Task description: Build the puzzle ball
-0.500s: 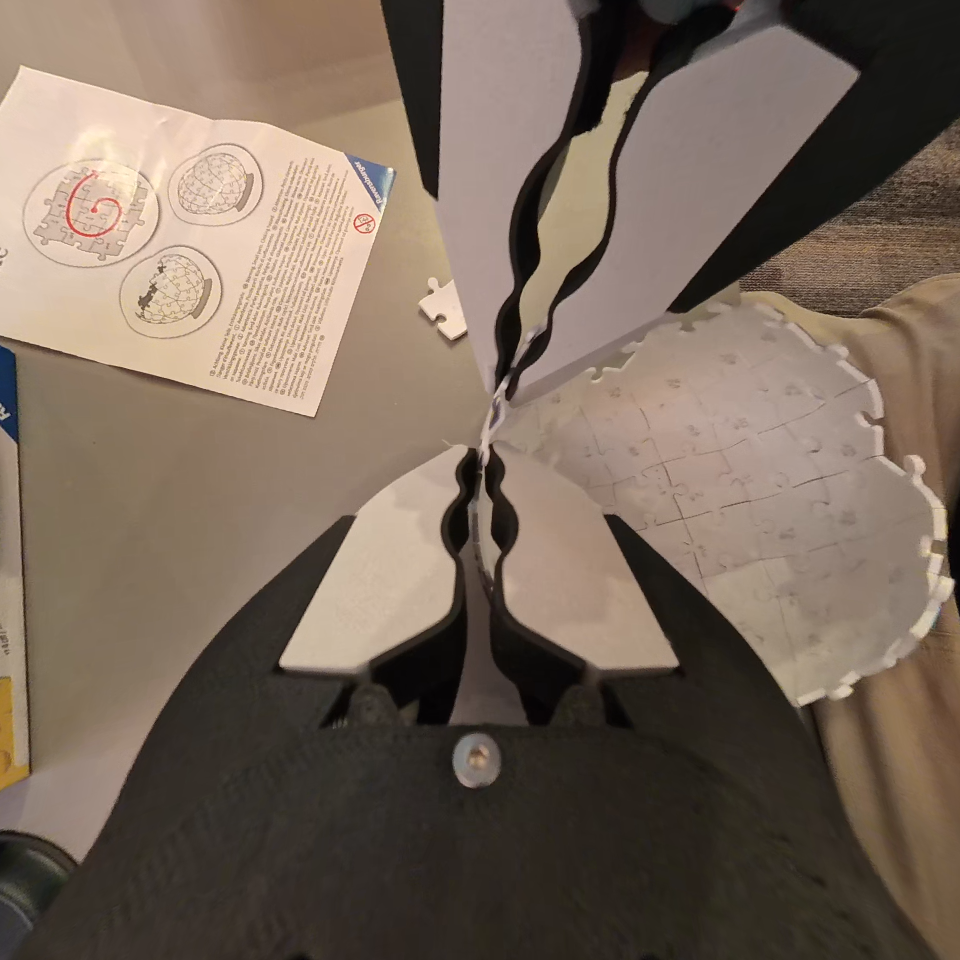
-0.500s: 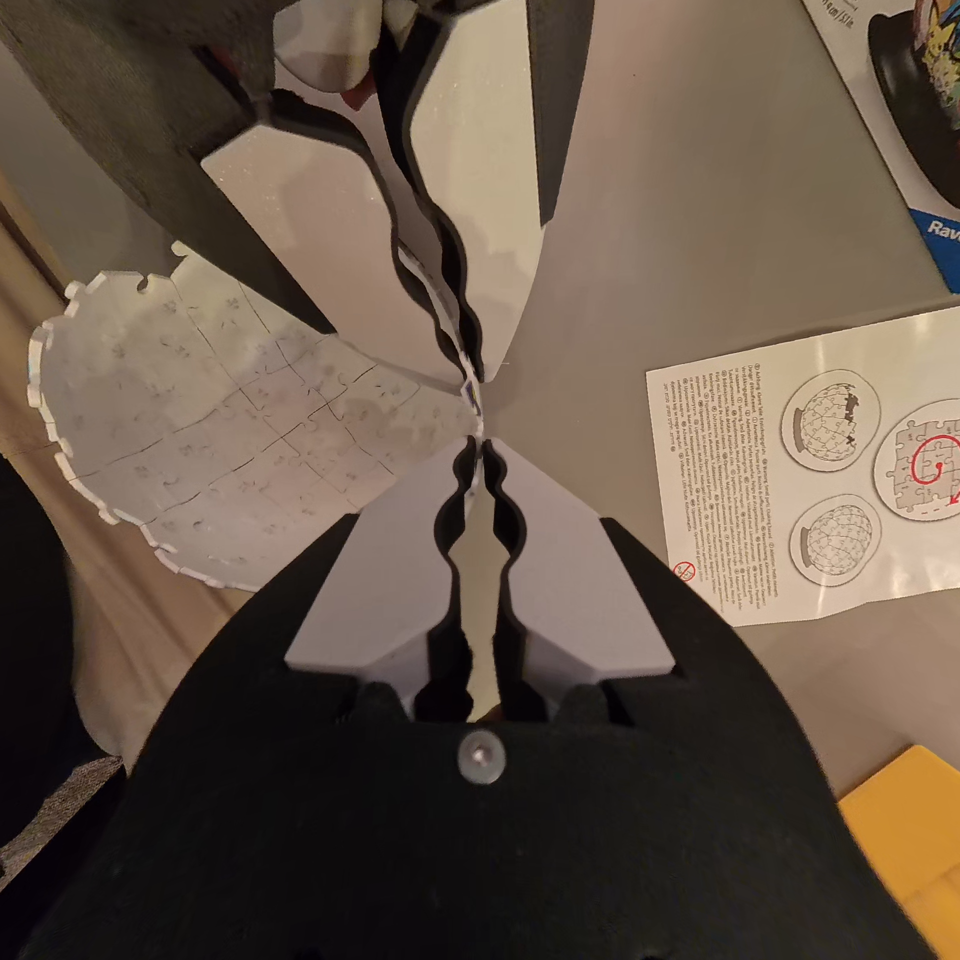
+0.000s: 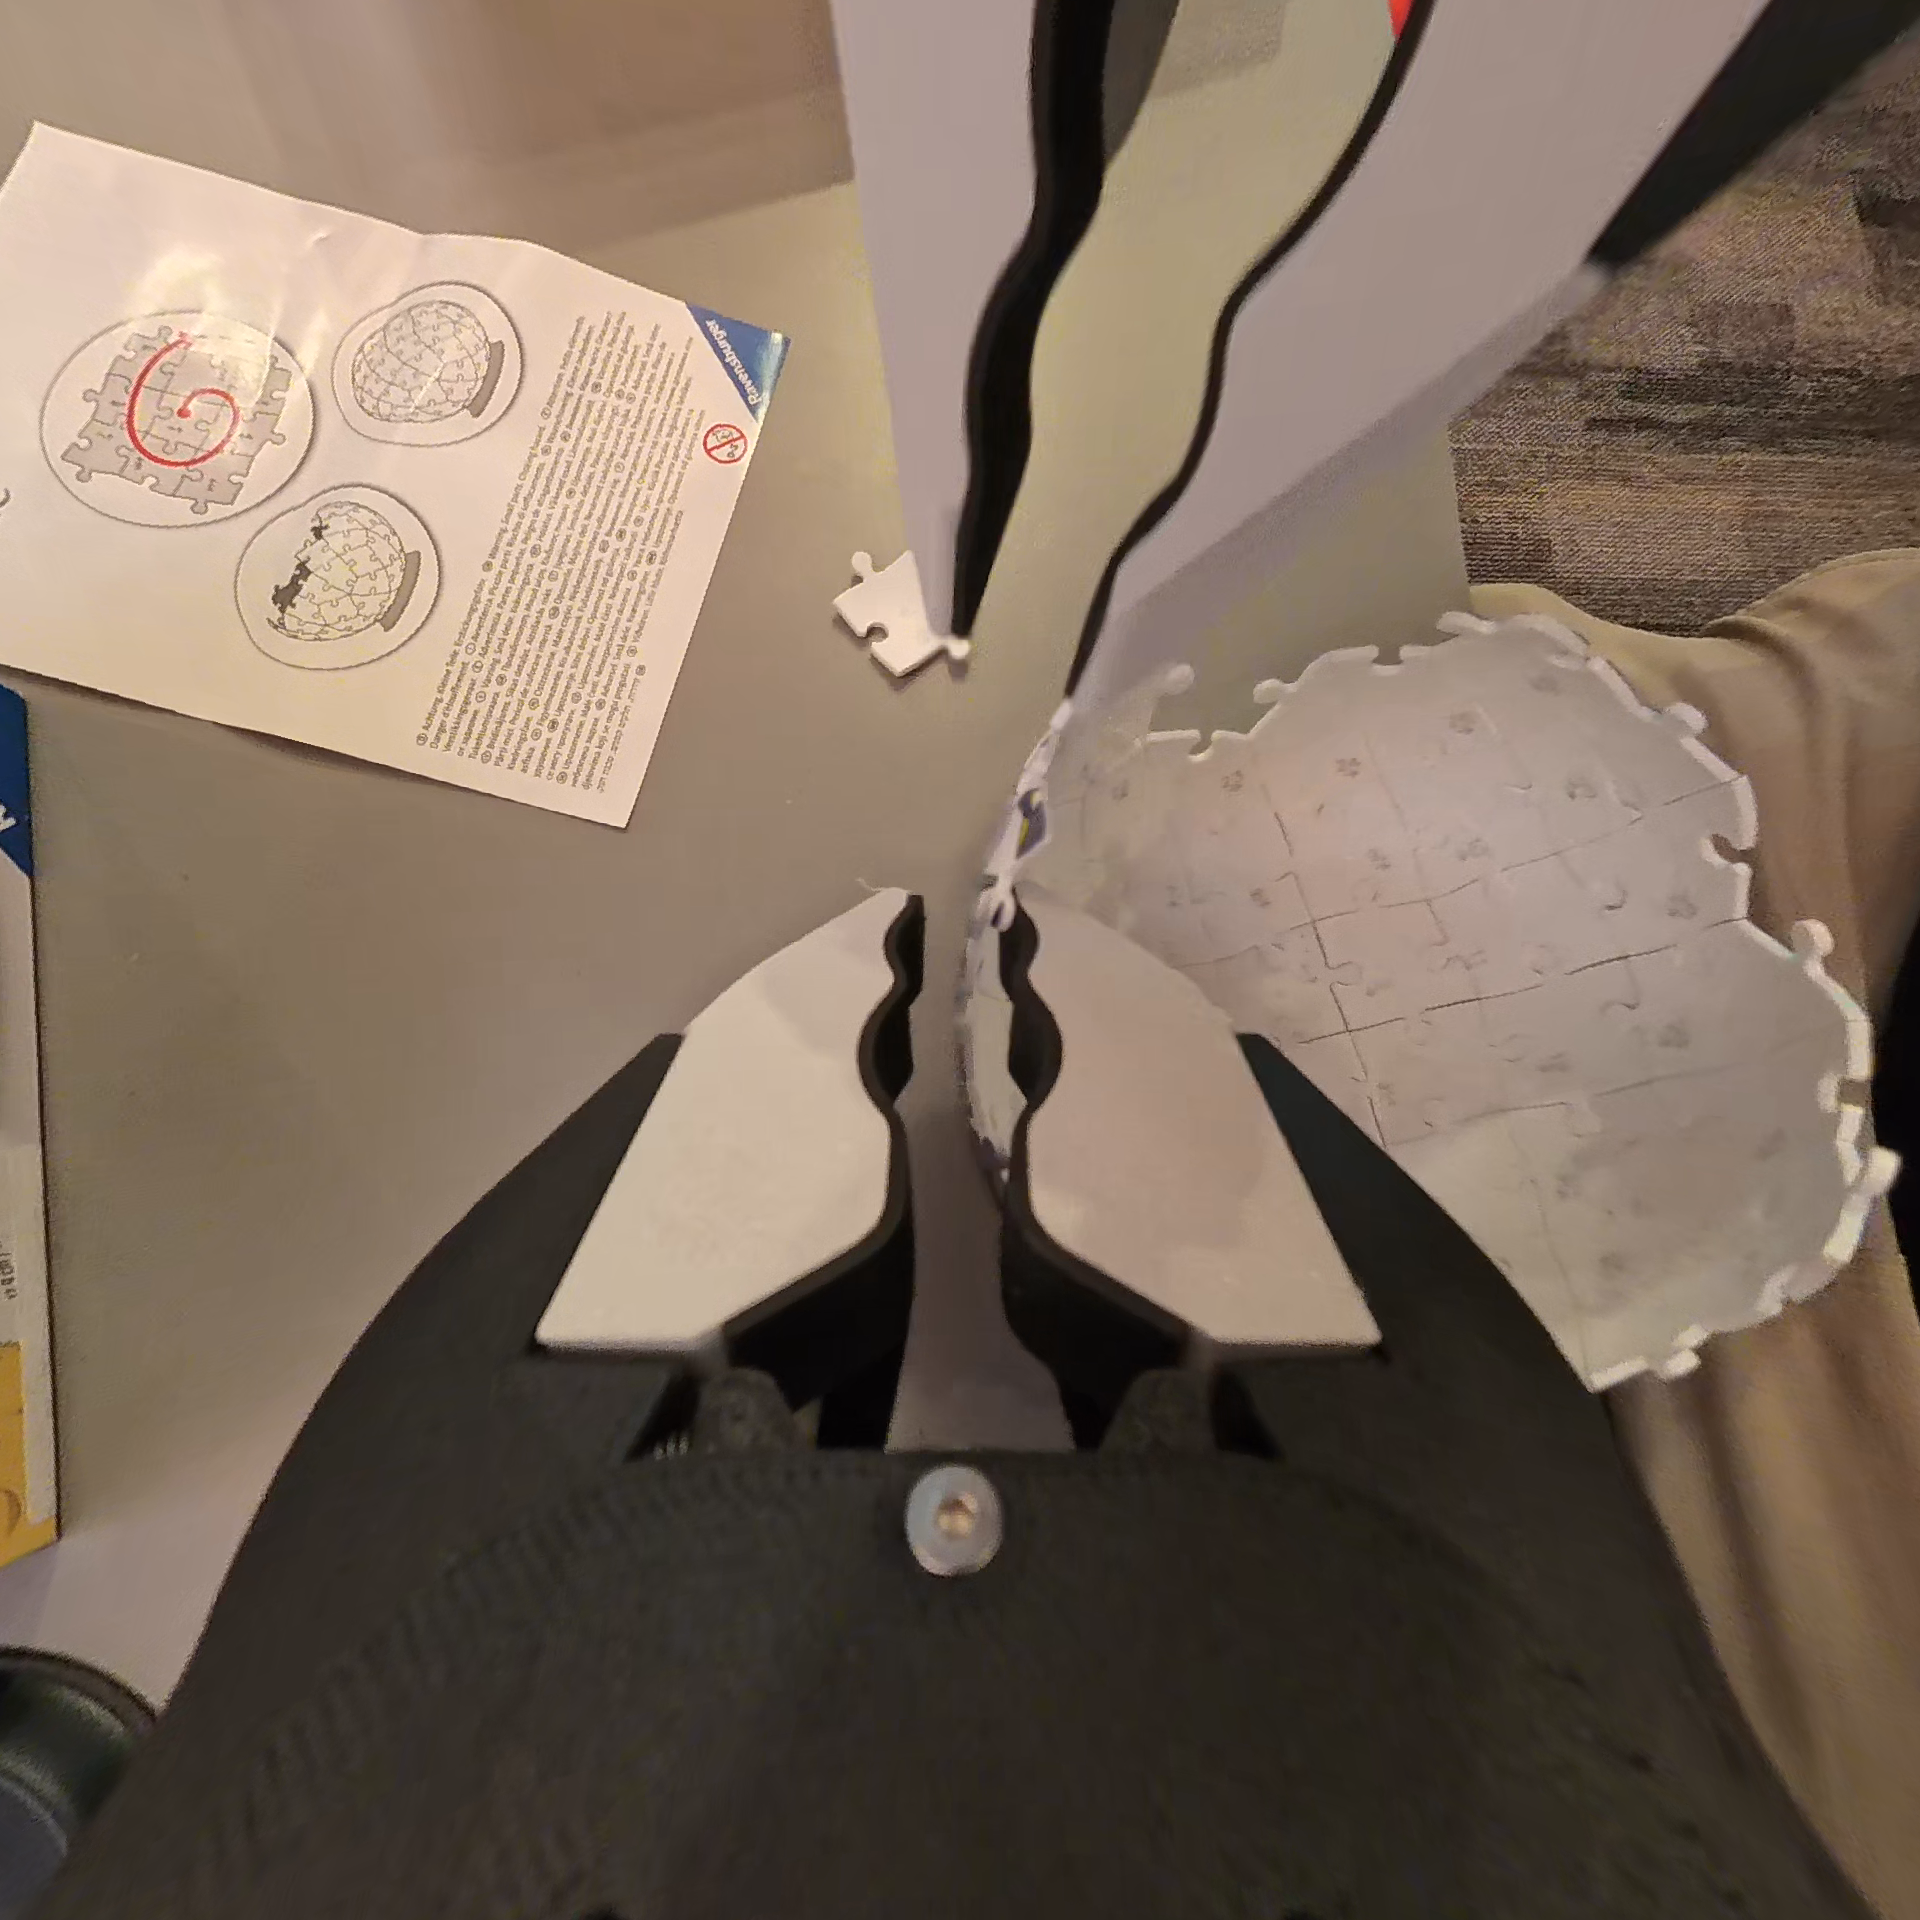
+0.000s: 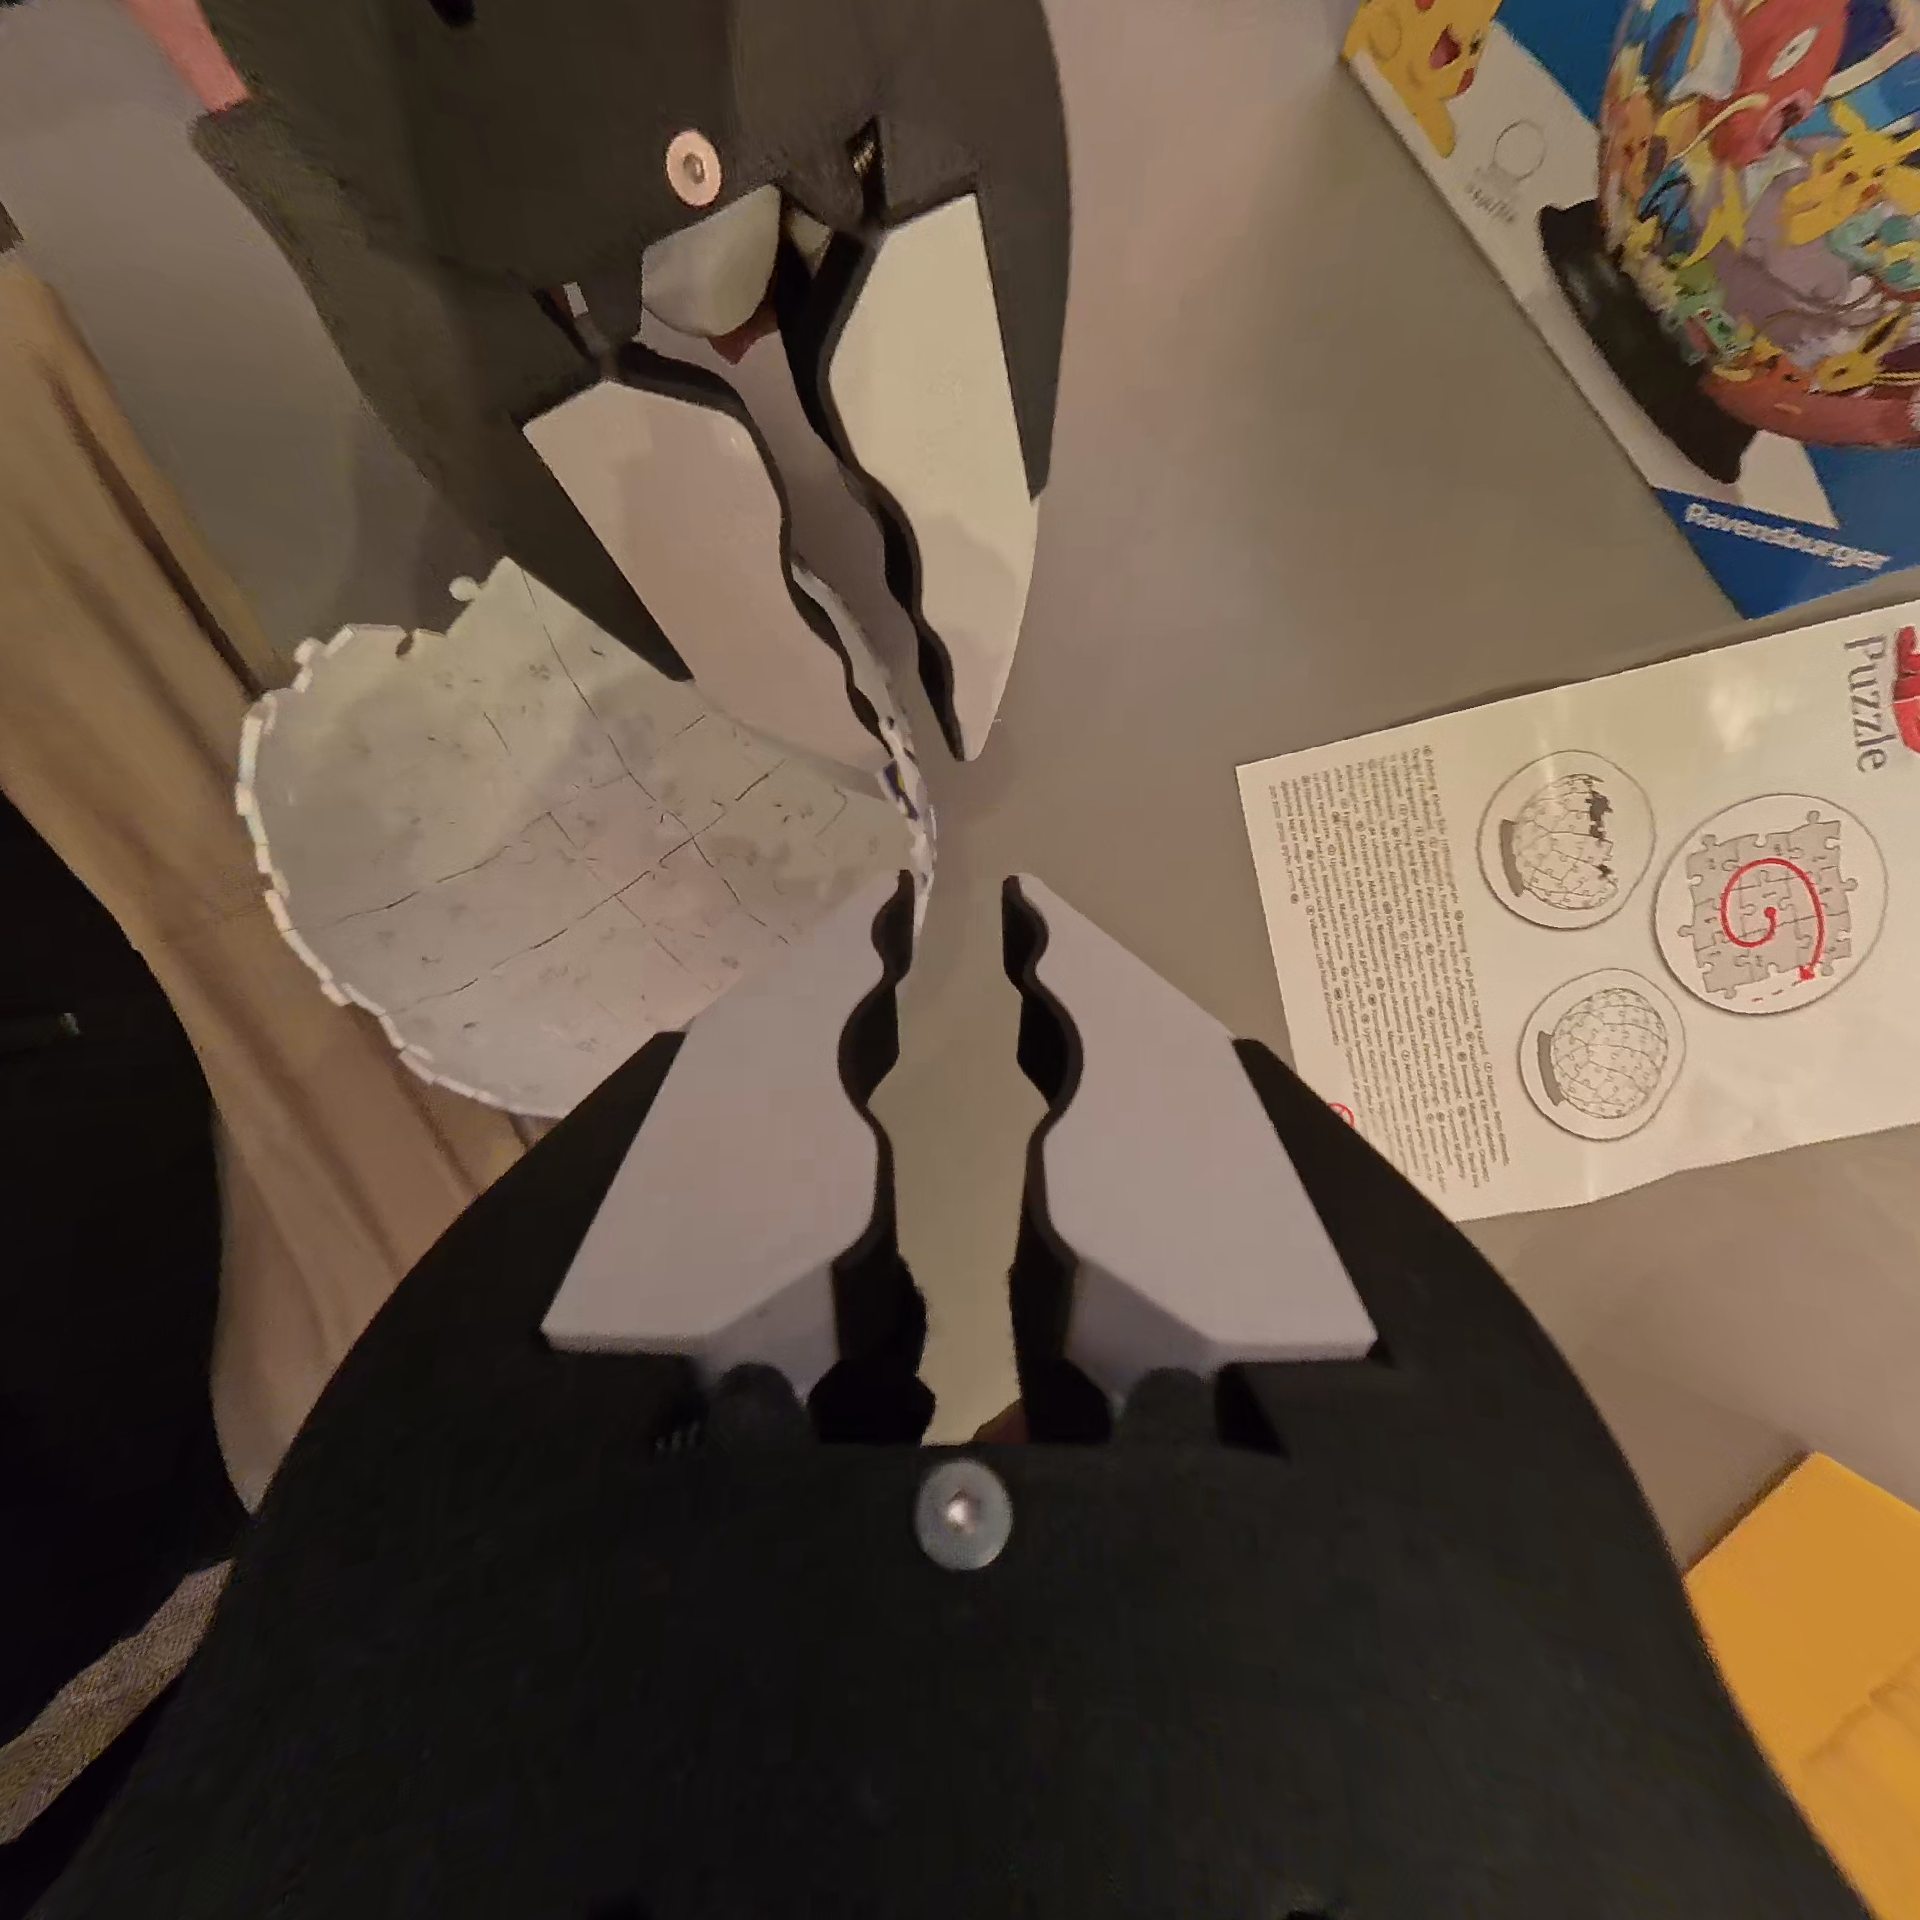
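Observation:
The half-built puzzle ball, a white curved shell [image 3: 1455, 935] of joined pieces, hangs past the table edge. My left gripper [image 3: 964, 909] is shut on its near rim, which lies against the right finger. The shell [image 4: 499, 873] and the left gripper [image 4: 925, 769] also show in the right wrist view. My right gripper [image 4: 961, 883] is open and empty, just short of the rim. In the left wrist view it [image 3: 1016, 660] hangs with jaws spread above the shell's rim. One loose white piece [image 3: 899, 613] lies on the grey table [image 3: 416, 1039] by its tip.
A folded instruction sheet [image 3: 343, 468] lies on the table; it also shows in the right wrist view [image 4: 1610, 935]. The puzzle box [image 4: 1714, 291] is at the far right, a yellow object [image 4: 1818, 1662] near right. A person's beige trouser leg [image 3: 1766, 1558] and carpet [image 3: 1714, 364] lie beyond the table edge. The grippers are tip to tip, or close to it. It is some 11 cm from my left tips to the shell [image 4: 499, 873].
My right gripper has opened, let go of the shell's rim and drawn back a little. My left gripper still holds the shell, its jaws slightly wider.

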The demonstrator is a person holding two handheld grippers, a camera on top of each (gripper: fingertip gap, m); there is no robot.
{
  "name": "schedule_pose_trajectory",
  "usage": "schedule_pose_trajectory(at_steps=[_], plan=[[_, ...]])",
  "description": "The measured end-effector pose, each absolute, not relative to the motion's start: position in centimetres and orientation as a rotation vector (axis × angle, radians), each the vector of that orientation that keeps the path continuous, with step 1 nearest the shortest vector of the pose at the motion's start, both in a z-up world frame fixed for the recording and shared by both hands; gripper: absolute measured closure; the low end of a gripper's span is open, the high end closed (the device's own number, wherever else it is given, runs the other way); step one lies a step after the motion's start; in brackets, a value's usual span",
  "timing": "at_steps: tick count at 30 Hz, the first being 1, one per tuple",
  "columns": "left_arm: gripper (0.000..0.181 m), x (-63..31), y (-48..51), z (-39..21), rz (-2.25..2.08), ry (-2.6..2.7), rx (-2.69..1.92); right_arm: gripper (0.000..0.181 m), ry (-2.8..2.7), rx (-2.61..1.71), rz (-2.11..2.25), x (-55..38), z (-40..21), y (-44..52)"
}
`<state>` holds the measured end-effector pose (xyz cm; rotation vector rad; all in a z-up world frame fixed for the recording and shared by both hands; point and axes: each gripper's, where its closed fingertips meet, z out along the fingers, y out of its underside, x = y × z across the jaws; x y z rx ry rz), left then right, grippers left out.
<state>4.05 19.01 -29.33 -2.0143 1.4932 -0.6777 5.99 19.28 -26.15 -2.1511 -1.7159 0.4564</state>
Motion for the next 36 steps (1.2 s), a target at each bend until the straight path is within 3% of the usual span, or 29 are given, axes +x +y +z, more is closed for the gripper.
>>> schedule_pose_trajectory(at_steps=[1, 9, 13, 22, 36], plan=[[0.167, 4.0, 19.0, -29.3, -0.675, 1.493, -2.013, 0.167, -1.699, -2.147, 0.465, 6.2, -25.7, 19.4], [0.165, 3.8, 18.7, -29.0, -0.676, 1.507, -2.006, 0.163, -1.551, -2.173, 0.464, 9.7, -23.7, 20.4], [0.164, 3.7, 18.6, -28.9, -0.669, 1.517, -2.007, 0.154, -1.556, -2.282, 0.387, 11.9, -27.4, 20.8], [0.16, 3.3, 18.7, -28.8, -0.687, 1.507, -2.015, 0.152, -1.573, -2.365, 0.324, 12.9, -33.7, 22.8], [0.158, 2.9, 18.7, -28.0, -0.746, 1.49, -1.99, 0.181, -1.576, -2.346, 0.383, 12.1, -34.9, 22.8]])
